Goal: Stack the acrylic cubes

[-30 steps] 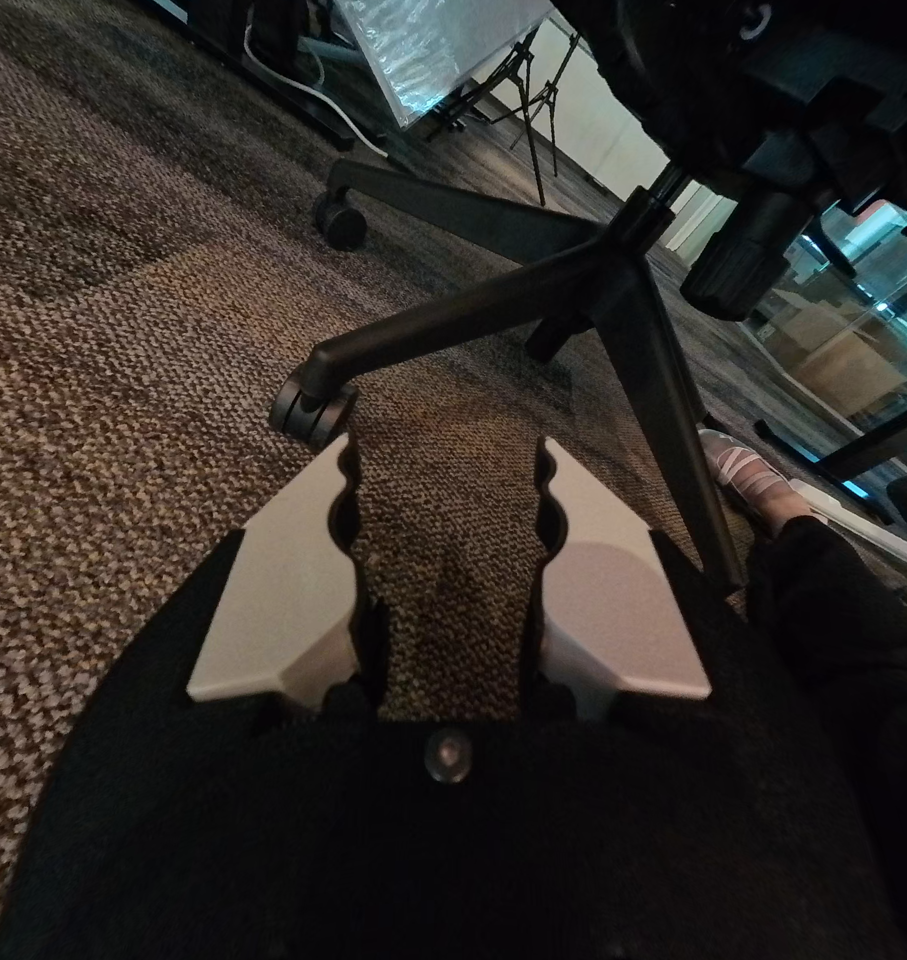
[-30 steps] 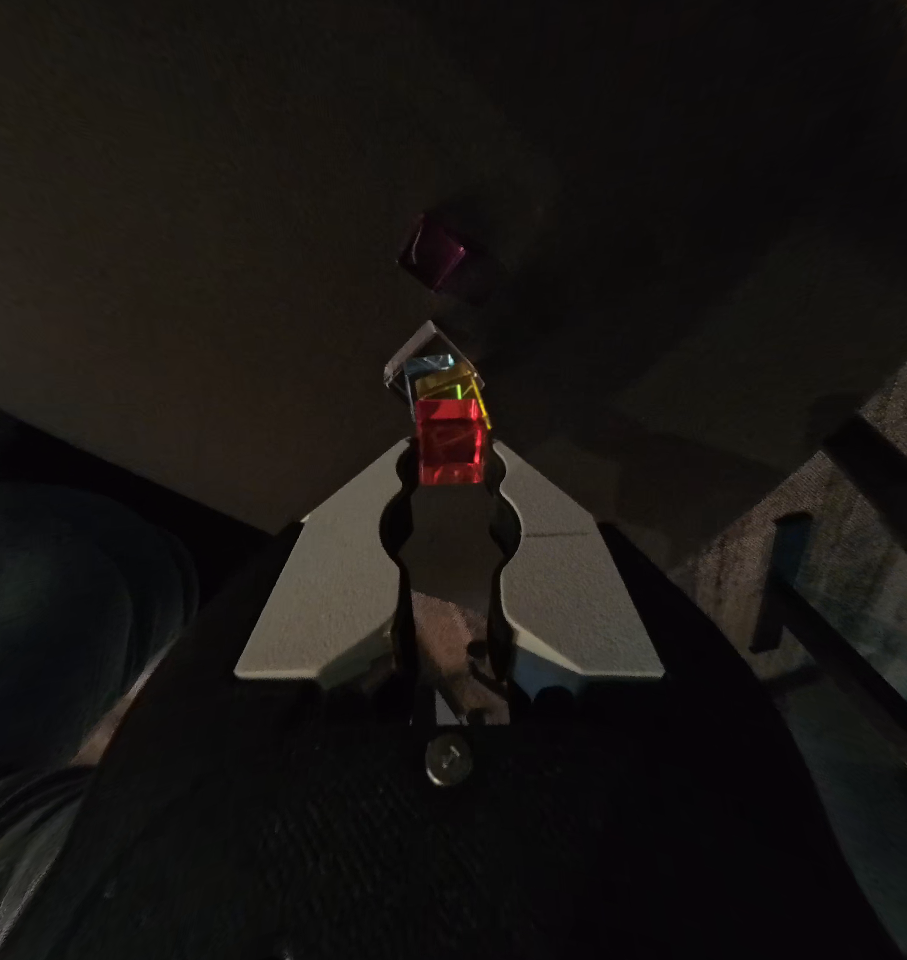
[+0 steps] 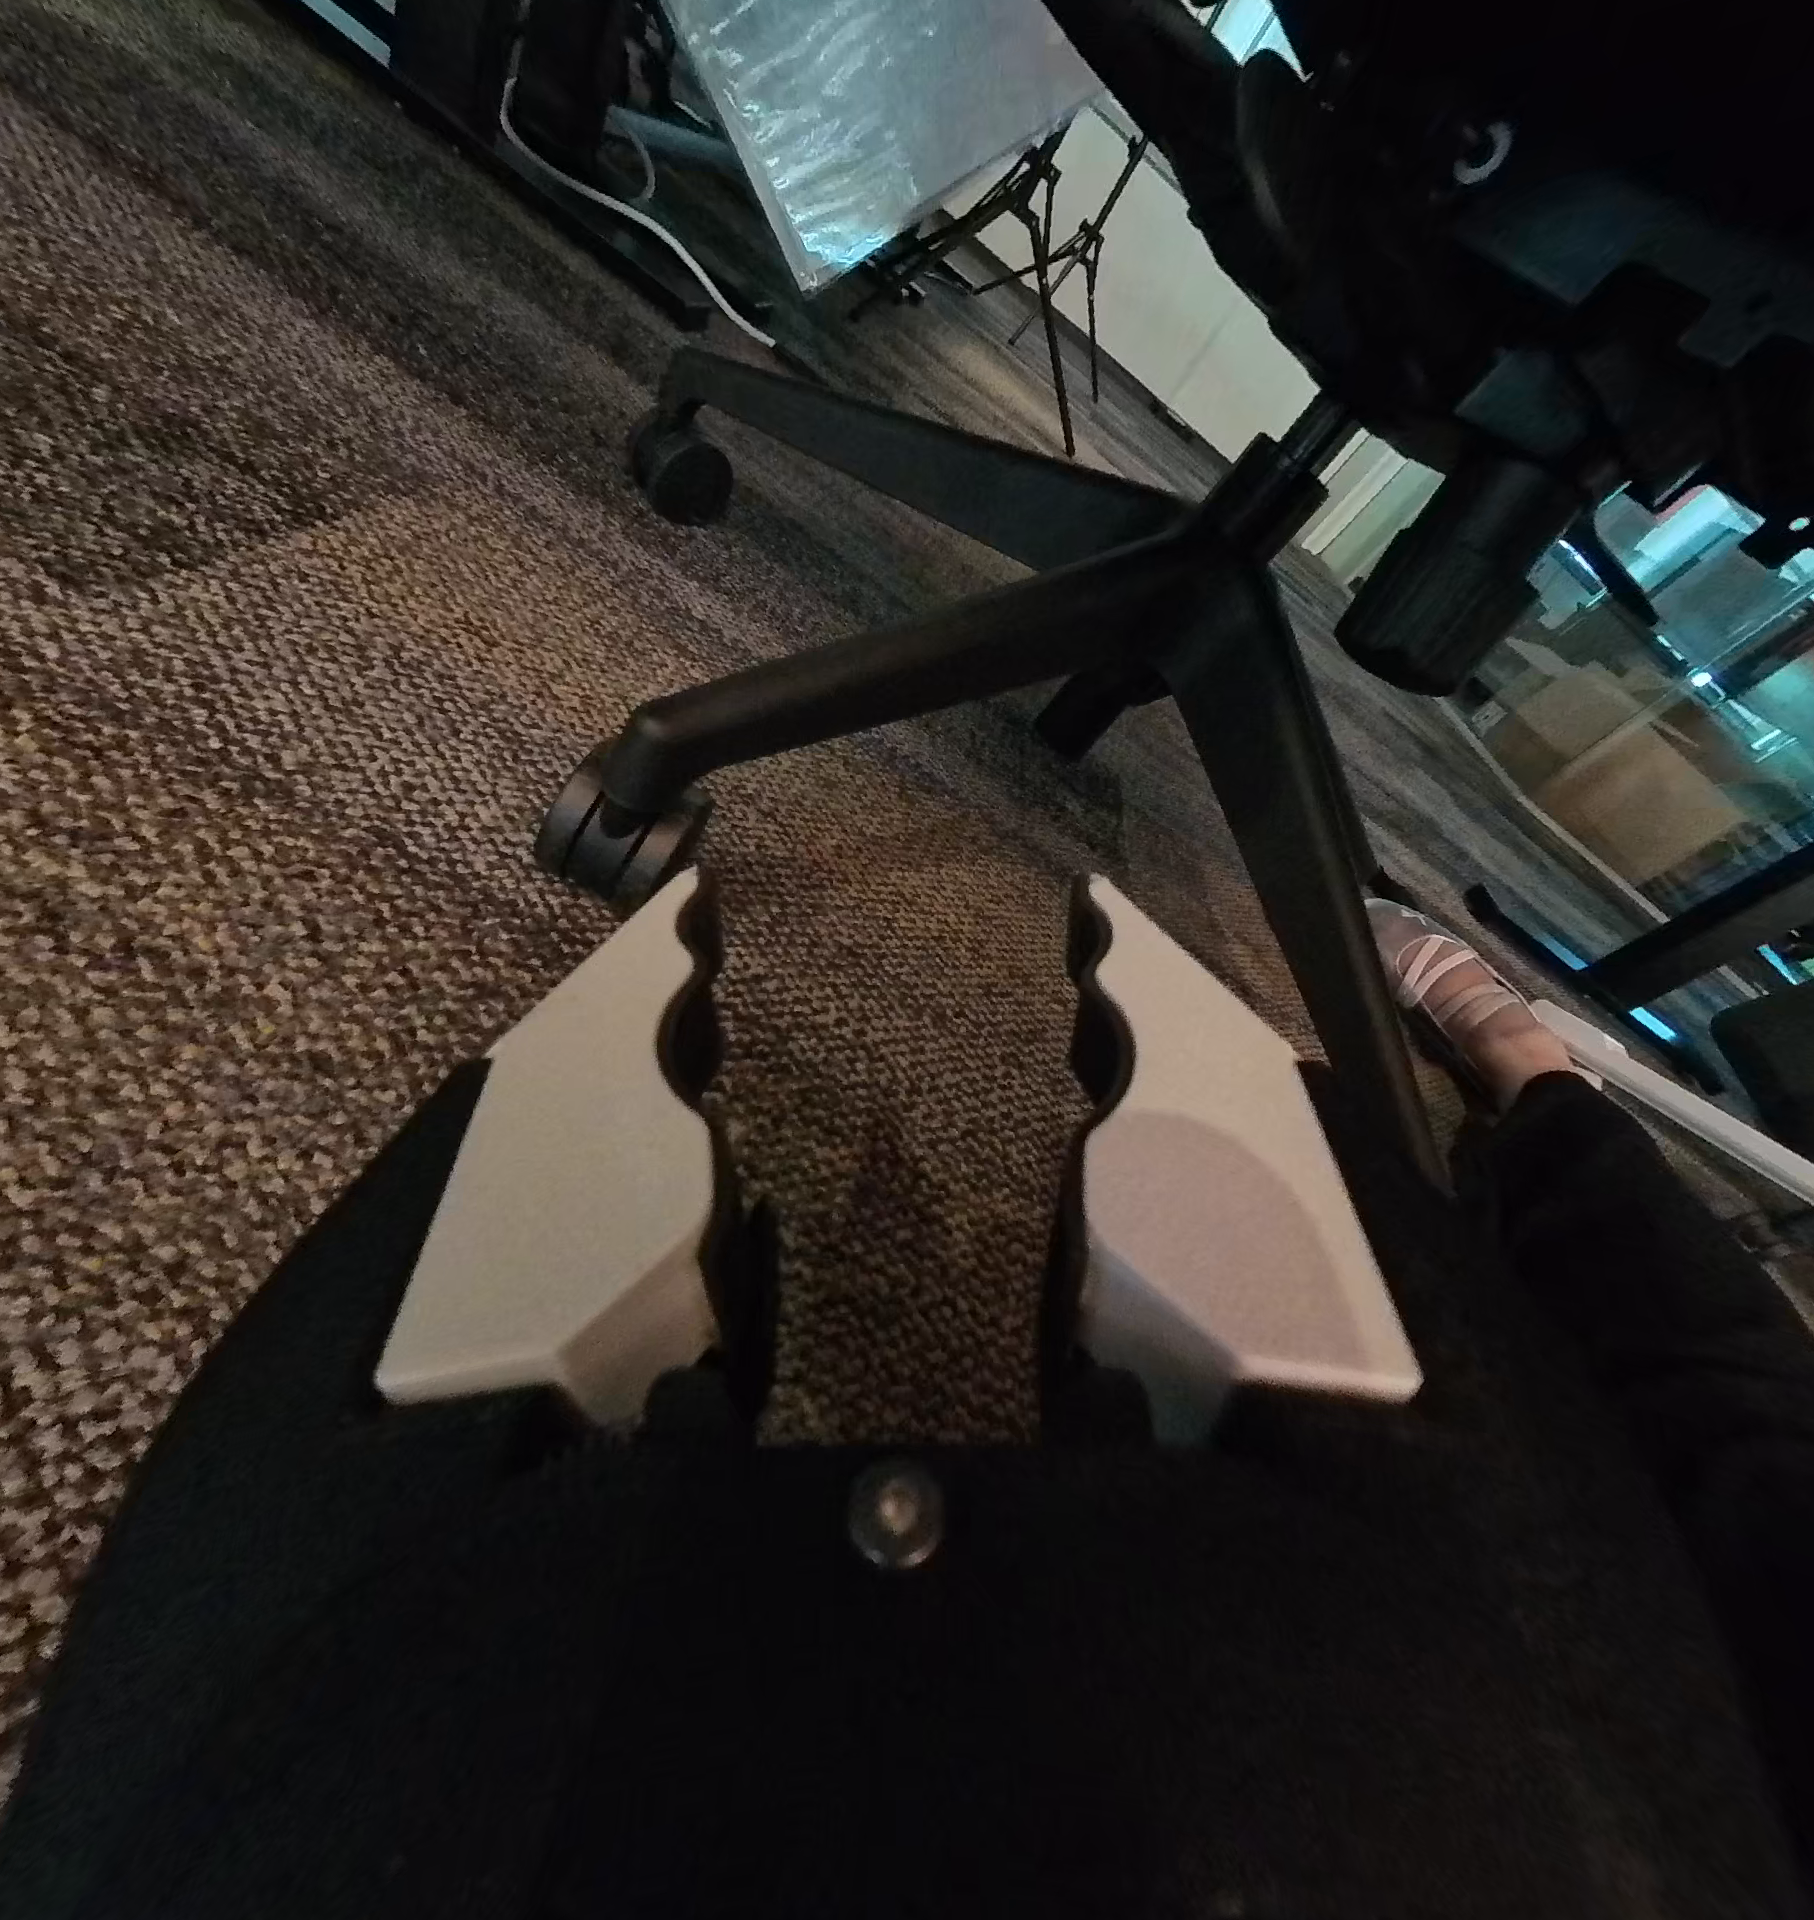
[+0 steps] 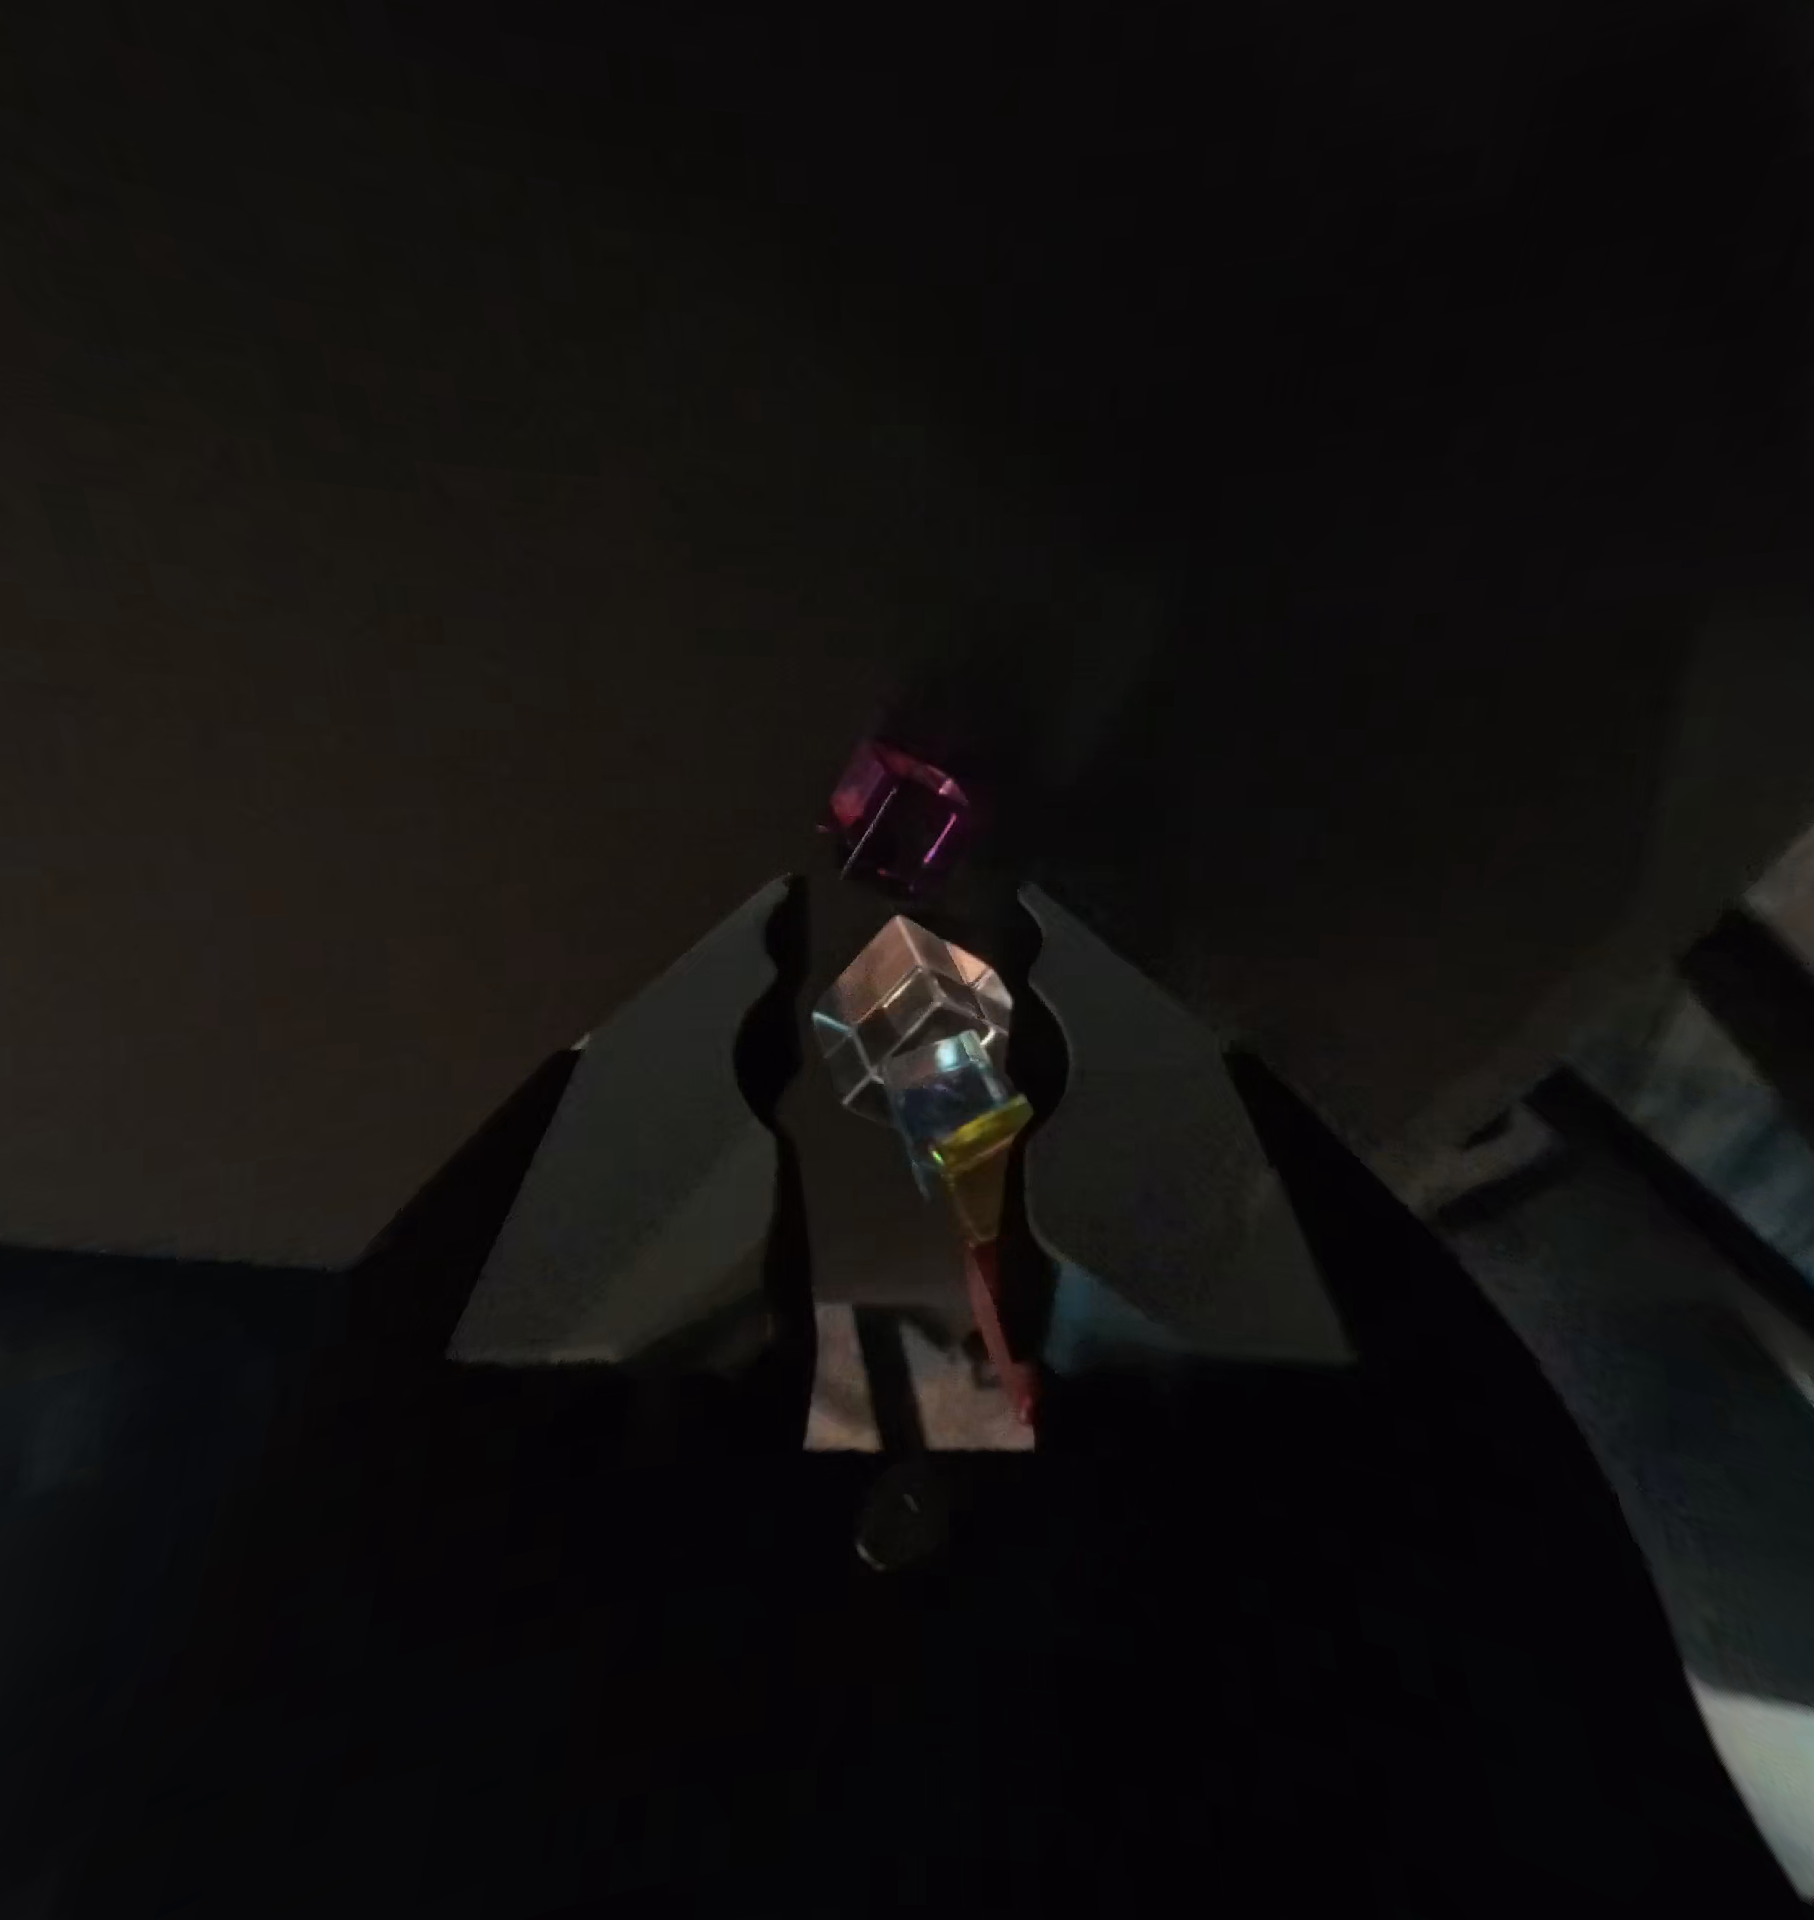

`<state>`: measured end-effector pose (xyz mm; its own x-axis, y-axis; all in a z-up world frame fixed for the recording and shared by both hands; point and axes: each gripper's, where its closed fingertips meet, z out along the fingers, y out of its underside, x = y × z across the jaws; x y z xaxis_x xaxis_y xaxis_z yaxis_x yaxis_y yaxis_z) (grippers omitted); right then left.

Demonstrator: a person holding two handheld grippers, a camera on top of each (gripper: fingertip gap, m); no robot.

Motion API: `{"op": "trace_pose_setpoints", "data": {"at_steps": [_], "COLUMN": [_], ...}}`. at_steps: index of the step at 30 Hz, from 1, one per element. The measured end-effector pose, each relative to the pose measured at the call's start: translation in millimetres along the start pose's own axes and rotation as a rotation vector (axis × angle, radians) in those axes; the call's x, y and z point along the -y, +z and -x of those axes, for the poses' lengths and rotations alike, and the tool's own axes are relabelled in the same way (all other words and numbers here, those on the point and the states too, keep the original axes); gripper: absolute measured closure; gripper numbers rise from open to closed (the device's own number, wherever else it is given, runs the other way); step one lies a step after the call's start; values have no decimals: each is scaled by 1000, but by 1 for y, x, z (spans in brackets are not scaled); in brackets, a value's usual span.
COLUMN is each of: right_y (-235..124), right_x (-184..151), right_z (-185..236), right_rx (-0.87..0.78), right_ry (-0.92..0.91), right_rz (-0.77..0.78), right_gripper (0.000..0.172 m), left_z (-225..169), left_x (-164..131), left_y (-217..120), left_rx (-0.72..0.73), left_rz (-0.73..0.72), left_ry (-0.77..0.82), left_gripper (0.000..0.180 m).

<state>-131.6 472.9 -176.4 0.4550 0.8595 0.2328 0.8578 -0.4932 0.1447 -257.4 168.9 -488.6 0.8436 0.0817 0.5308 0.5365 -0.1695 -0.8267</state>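
Observation:
My right gripper (image 4: 905,888) reaches low over a dark surface (image 4: 467,623) around a small tower of see-through cubes. A clear cube (image 4: 903,997) sits at the bottom, turned corner-on, and both pads meet its side corners. A blue cube (image 4: 950,1101), a yellow cube (image 4: 981,1153) and a red cube (image 4: 1002,1320) rise from it toward the camera, along the right finger. A purple cube (image 4: 898,816) lies apart, just beyond the fingertips. My left gripper (image 3: 887,878) is open and empty above the carpet (image 3: 259,727), close to a black chair caster (image 3: 612,831).
A black office chair base (image 3: 1225,582) spreads its legs ahead of the left gripper. A person's shoe (image 3: 1454,997) rests at the right. A sheet of bubble wrap (image 3: 861,125), tripod legs (image 3: 1059,291) and a glass partition (image 3: 1661,727) stand farther back. My right fingertips sit around 45 centimeters from my left ones.
The right gripper let go of the red cube on top of the tower, moved down around the tower, and closed at the clear cube. The left gripper has hardly moved.

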Motion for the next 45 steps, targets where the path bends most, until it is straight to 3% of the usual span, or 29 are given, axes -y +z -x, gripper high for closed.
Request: {"op": "trace_pose_setpoints", "data": {"at_steps": [4,10,13,17,22,25,29,34,45], "right_y": [17,28,26,10,-37,-72,-96,-97,-82], "right_x": [-9,-2,0,-3,-11,-24,-56,-78,-79], "right_z": [1,1,2,14,31,28,2,-21,-34], "right_rx": [-12,18,25,37,55,45,-88,-104,-30], "right_ry": [48,113,102,-18,-145,-249,-432,-398,-330], "right_rz": [137,152,141,100,-71,-167,-132,-66,-61], "right_gripper": [139,136,145,148,145,146,146,147,146], "left_z": [2,2,3,3,1,1,0,-1,-1], "left_x": [0,1,2,1,2,2,2,1,0], "left_y": [0,0,0,0,0,-1,0,0,1], "left_rx": [14,6,5,3,2,0,1,1,1], "left_rz": [5,-5,-9,-6,-7,-11,-9,-5,-3], "left_ry": [1,-10,-17,-19,-15,-17,-14,-10,2], "left_gripper": [118,117,117,118,119,118,118,118,118]}}
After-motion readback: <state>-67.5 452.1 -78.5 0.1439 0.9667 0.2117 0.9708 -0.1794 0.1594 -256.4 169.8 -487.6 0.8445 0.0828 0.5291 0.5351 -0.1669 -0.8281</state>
